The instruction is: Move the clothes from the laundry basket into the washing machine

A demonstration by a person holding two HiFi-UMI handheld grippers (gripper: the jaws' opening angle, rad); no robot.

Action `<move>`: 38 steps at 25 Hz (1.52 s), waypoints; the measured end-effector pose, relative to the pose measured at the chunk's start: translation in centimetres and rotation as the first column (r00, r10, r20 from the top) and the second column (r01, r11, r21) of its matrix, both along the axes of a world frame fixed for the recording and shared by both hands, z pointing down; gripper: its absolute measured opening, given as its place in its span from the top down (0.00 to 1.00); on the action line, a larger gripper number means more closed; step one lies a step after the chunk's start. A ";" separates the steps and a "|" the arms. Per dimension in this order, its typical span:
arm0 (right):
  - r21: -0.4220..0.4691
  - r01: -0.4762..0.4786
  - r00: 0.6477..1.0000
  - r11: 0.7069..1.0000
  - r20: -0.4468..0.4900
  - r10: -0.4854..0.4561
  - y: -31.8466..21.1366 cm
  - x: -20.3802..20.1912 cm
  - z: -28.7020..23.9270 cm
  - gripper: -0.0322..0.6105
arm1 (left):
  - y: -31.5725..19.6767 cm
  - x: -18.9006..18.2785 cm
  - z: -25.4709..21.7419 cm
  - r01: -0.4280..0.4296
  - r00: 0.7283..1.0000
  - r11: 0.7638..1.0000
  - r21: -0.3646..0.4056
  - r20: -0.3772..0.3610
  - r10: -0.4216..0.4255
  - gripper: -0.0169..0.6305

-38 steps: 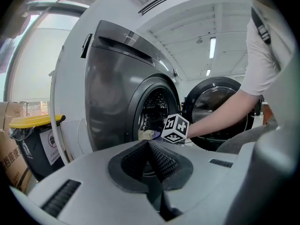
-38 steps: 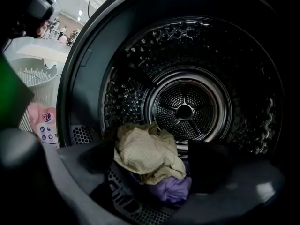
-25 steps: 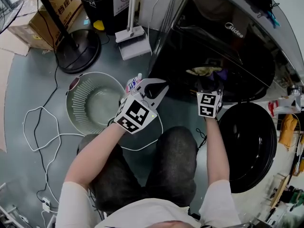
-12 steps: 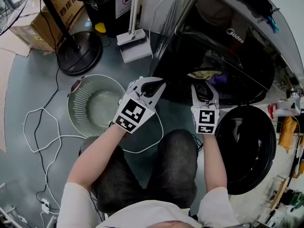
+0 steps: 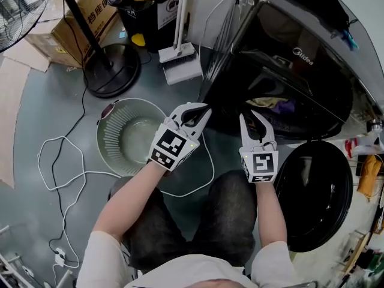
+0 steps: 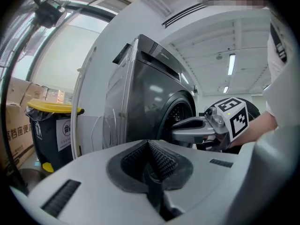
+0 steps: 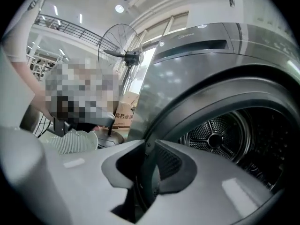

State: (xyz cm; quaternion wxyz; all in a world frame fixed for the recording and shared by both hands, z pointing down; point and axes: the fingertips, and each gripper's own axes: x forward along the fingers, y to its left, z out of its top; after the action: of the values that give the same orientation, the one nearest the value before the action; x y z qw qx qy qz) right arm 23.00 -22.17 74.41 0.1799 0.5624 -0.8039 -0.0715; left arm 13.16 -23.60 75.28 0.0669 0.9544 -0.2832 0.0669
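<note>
**Both tongs bare at the washing machine's mouth**

My left gripper (image 5: pixel 206 109) is pinched together on nothing. My right gripper (image 5: pixel 252 117) has just been closing, now nearly together and empty. The soft, crumpled yellow and purple clothes (image 5: pixel 273 104) lie just inside the glossy dark washing machine (image 5: pixel 300 47); a fold trailing over its lip could snag its round door (image 5: pixel 315 191). The slatted plastic laundry basket (image 5: pixel 103 138), left of the machine, looks empty.

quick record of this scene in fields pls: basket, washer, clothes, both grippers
basket: pale green round slatted plastic laundry basket, empty
washer: grey front-loading washing machine, black round door open
clothes: yellow and purple clothes, inside the machine
left gripper: shut, empty
right gripper: jaws have just been closing, nothing between them
</note>
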 end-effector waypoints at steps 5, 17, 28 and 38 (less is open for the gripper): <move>0.026 0.037 0.998 0.999 0.056 -0.038 -0.4 -1.9 -2.0 0.89 | -0.4 -1.1 -1.0 0.032 0.999 0.999 0.030 -0.007 -0.032 0.96; 0.031 0.097 0.983 0.995 0.154 -0.101 -0.7 -2.5 -3.3 0.93 | 1.9 -1.7 -3.5 -0.019 0.993 0.999 -0.031 -0.113 0.015 0.96; -0.014 0.164 0.973 0.986 0.166 -0.159 -0.8 -5.6 -4.4 0.93 | 1.7 -2.6 -6.1 0.042 0.994 0.999 -0.025 -0.097 -0.044 0.96; -0.106 0.220 0.965 0.970 0.168 -0.200 2.6 -7.6 -12.8 0.94 | 5.6 -4.4 -12.8 0.127 0.986 0.986 -0.110 -0.093 -0.137 0.96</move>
State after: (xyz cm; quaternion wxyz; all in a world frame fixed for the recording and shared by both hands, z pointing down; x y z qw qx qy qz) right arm 15.44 -19.54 61.56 0.1423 0.4654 -0.8736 0.0042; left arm 8.76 -17.98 62.43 0.1346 0.9309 -0.3384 0.0289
